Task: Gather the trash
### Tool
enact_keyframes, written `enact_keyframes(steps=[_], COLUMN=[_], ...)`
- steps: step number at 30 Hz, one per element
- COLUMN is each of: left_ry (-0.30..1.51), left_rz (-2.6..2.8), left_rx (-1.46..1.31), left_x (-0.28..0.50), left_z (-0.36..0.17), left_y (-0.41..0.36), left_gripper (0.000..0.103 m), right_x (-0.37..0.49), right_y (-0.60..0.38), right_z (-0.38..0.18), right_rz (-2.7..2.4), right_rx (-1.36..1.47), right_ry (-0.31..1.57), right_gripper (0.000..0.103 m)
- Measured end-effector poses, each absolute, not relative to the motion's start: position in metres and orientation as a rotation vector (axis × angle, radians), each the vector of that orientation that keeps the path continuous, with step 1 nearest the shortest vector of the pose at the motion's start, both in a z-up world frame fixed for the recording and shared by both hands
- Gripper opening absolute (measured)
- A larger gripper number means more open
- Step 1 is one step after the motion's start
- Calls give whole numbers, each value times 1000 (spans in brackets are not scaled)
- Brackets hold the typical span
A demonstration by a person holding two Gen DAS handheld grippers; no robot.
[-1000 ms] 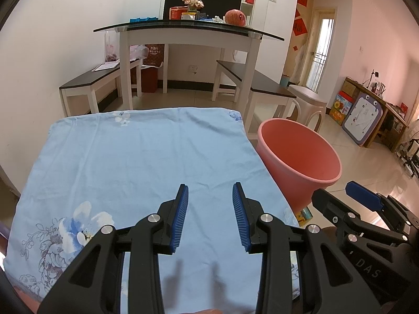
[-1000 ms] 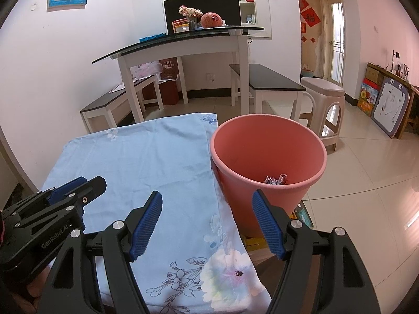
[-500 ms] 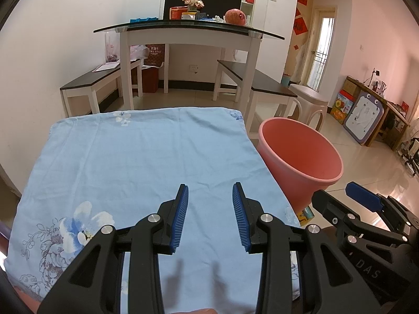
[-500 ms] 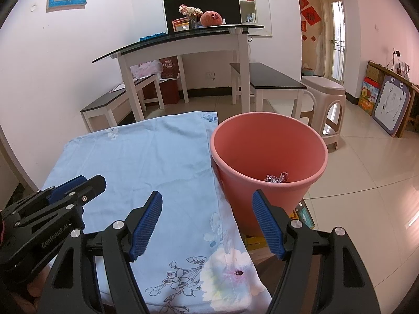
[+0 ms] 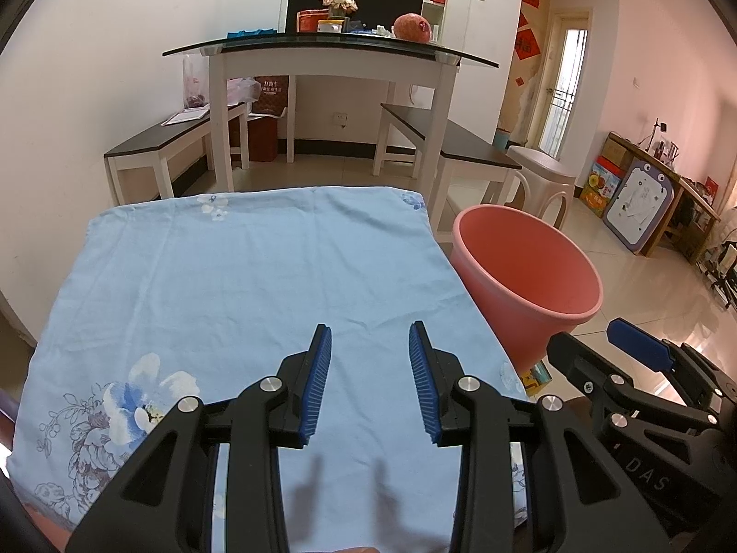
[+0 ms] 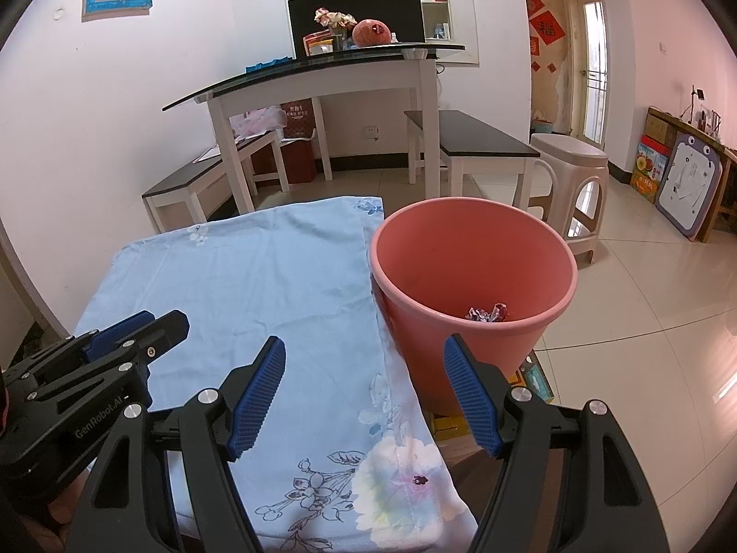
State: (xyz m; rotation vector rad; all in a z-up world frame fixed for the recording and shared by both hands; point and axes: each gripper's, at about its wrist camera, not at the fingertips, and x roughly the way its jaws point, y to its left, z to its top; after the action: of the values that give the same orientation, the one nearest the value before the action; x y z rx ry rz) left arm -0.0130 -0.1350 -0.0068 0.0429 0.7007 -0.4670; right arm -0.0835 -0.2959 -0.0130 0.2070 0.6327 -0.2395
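You are in a tiled dining room with a glass-topped dining table at the back, dark seats on either side of it and a plastic stool off to the right. Nearer to you lies a pale blue floral cloth, spread flat over the bench. Just beside its right edge stands a pink bucket, touching or nearly touching the cloth's hanging side. At the bottom of that bucket you can see crumpled trash, a small wad of wrappers, partly hidden by the near rim.

Your left gripper hangs above the near half of the cloth, its blue-padded fingers parted by a moderate gap with nothing between them. Your right gripper sits over the cloth's right border, just short of the bucket; its fingers are spread wide and hold nothing. Each gripper shows at the edge of the other's view, so the two are side by side and near one another.
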Motion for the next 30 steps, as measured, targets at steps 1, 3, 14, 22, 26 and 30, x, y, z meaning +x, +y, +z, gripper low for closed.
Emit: enact_keyframes(steps=[1,3,14,22,26,30], left_ry=[702,702,708,709,708,711], left_rz=[-467,-467,-468,-468,-468,-468], left_rx=[43,44,51,52,53,52], left_x=[-13,-14,-13,-13,-13,-13], left_z=[-7,-8,-10,-9,-9,-9], left_y=[-135,-135,-134,-136,-136,-136], left_gripper=[35,35,35,35,36,35], right_x=[-84,-84,-83,-83,-83,-83], right_y=[-296,-296,-296,-296,-297,-297], right_z=[-13,-13,-13,-13,-12,-12], right_rz=[-240,-239,-240,-240,-240,-240], right_rx=[207,206,208,207,208,207], right_ry=[632,633,633,634,633,634], right_gripper=[70,70,70,70,70,70])
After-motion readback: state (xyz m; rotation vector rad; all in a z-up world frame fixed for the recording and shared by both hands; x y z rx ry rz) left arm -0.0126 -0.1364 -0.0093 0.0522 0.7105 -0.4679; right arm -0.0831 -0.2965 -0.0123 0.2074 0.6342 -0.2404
